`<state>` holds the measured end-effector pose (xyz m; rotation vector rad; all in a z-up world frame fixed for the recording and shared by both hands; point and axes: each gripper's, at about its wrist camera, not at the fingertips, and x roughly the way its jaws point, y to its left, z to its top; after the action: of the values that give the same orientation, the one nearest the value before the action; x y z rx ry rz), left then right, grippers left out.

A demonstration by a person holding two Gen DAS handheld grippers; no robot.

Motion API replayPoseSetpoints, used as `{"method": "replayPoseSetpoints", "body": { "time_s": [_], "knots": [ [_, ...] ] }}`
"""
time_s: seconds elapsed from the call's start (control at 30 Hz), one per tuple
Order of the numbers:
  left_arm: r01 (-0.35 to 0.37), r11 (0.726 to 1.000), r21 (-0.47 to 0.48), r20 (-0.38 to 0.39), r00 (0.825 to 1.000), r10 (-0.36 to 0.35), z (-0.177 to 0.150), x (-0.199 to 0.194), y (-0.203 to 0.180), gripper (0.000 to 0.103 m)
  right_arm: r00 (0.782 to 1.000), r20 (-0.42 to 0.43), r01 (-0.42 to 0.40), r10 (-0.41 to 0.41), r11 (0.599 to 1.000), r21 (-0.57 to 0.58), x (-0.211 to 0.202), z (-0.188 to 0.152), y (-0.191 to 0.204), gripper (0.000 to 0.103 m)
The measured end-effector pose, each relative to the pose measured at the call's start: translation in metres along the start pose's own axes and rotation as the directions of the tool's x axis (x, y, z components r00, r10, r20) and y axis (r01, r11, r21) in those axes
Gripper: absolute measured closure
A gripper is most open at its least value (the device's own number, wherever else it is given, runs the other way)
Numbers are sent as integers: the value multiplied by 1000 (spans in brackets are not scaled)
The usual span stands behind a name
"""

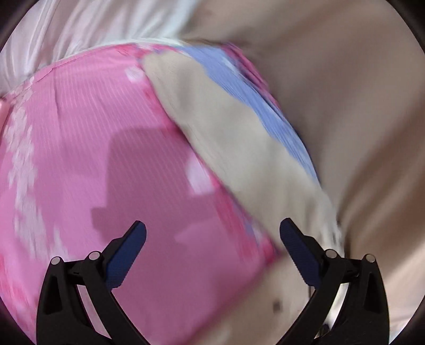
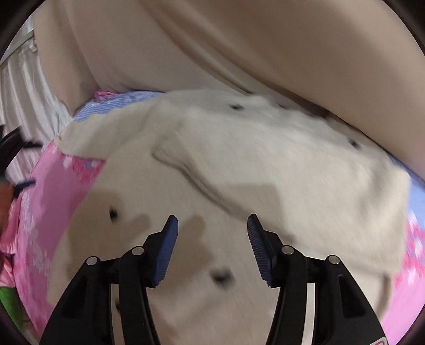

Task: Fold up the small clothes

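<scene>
Pink sheet point(image 2: 39, 212) under cream garment point(image 2: 265, 172), long axis unclear, blurred.

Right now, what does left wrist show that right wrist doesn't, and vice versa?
Left wrist only: the left gripper, open and empty, over a wide stretch of pink sheet, with white cloth bunched behind it.

Right wrist only: the right gripper, open and empty, over the cream garment, seen nearly whole with a fold ridge and several dark buttons; a green patch at the lower left edge.

Both: garment, pink sheet, its blue striped part and beige fabric behind. Both views are motion-blurred.
</scene>
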<state>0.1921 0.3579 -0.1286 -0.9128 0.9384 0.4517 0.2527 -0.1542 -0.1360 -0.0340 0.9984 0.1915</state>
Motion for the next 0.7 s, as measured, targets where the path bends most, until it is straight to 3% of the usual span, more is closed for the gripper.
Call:
{"method": "replayPoseSetpoints", "body": {
  "time_s": [0.1, 0.17, 0.23, 0.3, 0.33, 0.4, 0.43, 0.47, 0.57, 0.7],
  "knots": [
    [-42, 998, -45, 68, 997, 45, 58, 23, 15, 5, 996, -44, 79, -77, 996, 38, -28, -38, -21, 48],
    [-29, 998, -64, 85, 996, 34, 83, 39, 21, 5, 989, -81, 129, -122, 988, 84, -45, -59, -37, 48],
    [-41, 995, -88, 67, 997, 47, 106, 60, 29, 5, 981, -121, 170, -154, 977, 132, -54, -77, -49, 48],
    [0, 991, -132, 54, 998, 7, 119, 76, 36, 5, 972, -163, 201, -170, 960, 193, -60, -92, -59, 47],
    [6, 990, -140, 97, 995, 8, 122, 76, 36, 6, 969, -181, 207, -169, 954, 216, -61, -99, -62, 46],
    [-8, 993, -120, 118, 993, 23, 127, 81, 32, 18, 961, -203, 232, -186, 944, 235, -62, -113, -66, 46],
    [-19, 995, -98, 132, 991, 32, 126, 81, 28, 47, 959, -211, 236, -188, 942, 237, -62, -117, -67, 46],
    [31, 997, -70, 113, 993, -23, 128, 85, 24, 84, 957, -215, 244, -195, 940, 237, -62, -120, -66, 46],
    [56, 996, -74, 136, 990, -46, 124, 78, 15, 95, 957, -215, 248, -197, 938, 242, -62, -122, -66, 45],
    [122, 992, 42, 198, 972, -128, 112, 38, -26, 96, 958, -199, 252, -207, 939, 235, -70, -128, -66, 45]
  ]
}}
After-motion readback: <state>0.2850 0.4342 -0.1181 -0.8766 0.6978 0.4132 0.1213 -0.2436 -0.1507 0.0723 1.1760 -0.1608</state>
